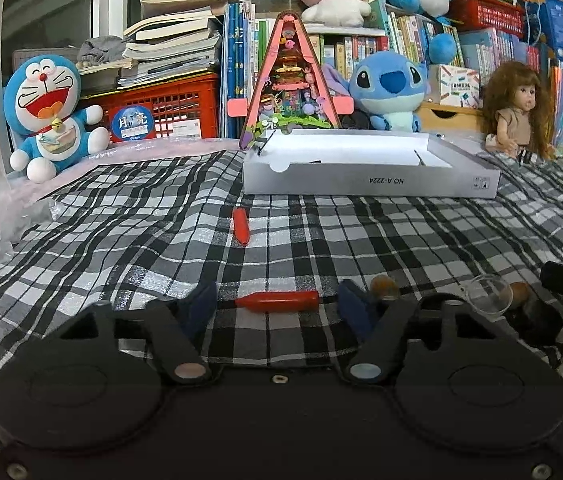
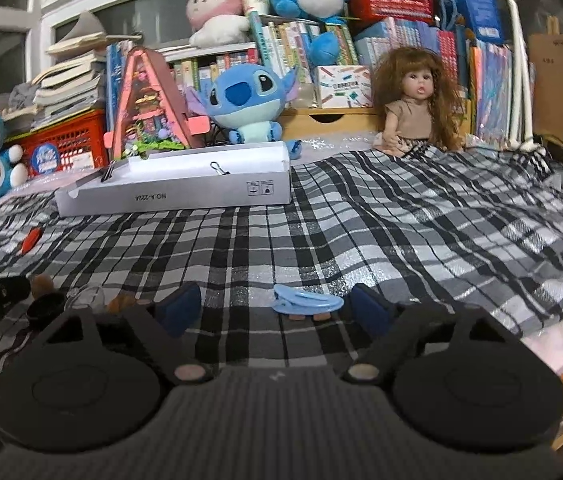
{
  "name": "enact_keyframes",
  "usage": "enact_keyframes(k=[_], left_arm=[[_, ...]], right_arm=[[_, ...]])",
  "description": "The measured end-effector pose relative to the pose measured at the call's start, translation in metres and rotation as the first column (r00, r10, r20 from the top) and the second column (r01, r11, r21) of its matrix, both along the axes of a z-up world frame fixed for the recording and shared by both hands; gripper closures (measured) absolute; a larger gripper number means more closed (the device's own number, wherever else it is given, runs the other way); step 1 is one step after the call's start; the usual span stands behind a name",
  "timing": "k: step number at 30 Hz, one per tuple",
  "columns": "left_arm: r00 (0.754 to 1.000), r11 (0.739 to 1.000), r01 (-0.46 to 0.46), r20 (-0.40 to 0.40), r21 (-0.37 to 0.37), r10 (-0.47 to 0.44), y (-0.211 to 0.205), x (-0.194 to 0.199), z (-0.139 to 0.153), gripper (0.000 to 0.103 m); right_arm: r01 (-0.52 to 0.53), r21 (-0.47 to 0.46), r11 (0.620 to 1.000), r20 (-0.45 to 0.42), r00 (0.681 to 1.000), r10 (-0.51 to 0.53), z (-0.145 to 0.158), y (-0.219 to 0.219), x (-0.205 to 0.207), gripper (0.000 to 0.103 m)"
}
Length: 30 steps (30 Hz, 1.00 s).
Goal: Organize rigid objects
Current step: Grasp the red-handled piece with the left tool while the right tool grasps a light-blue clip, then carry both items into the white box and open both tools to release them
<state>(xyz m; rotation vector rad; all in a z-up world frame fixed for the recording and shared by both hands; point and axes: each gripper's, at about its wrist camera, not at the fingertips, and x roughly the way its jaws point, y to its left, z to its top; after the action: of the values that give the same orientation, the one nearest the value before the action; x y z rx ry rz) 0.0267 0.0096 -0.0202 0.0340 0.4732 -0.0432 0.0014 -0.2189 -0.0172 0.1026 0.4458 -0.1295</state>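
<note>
Red peg [image 1: 277, 301] lies crosswise between the left gripper [image 1: 277, 306], jaws unclenched; blue clip [image 2: 307, 304] likewise within the right gripper [image 2: 277, 308], released.

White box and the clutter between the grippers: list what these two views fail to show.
- White box: most of its floor is hidden by the near wall, both views.
- Clear cup and brown pieces: partly hidden by the left gripper's own body; blurred in the right wrist view.
- Box label print: too small, both views.
</note>
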Motion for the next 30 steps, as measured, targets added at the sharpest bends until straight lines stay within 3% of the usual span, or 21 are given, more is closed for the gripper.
enact_keyframes(k=[3, 9, 19, 30], left_arm=[[1.0, 1.0, -0.005, -0.008, -0.03, 0.005, 0.002, 0.002, 0.0, 0.061], [1.0, 1.0, -0.002, 0.005, -0.029, 0.003, -0.001, -0.001, 0.004, 0.061], [0.999, 1.0, 0.026, 0.028, -0.009, -0.026, -0.011, -0.005, 0.02, 0.061], [1.0, 0.999, 0.031, 0.003, -0.041, -0.031, -0.008, 0.016, 0.035, 0.061]], right_arm=[[0.029, 0.015, 0.999, 0.017, 0.999, -0.03, -0.001, 0.0, -0.001, 0.022], [0.05, 0.013, 0.999, 0.011, 0.999, -0.05, 0.0, -0.001, 0.003, 0.06], [0.002, 0.011, 1.0, 0.009, 1.0, -0.002, 0.004, 0.004, 0.003, 0.06], [-0.036, 0.007, 0.999, 0.039, 0.999, 0.036, 0.02, 0.005, 0.015, 0.06]])
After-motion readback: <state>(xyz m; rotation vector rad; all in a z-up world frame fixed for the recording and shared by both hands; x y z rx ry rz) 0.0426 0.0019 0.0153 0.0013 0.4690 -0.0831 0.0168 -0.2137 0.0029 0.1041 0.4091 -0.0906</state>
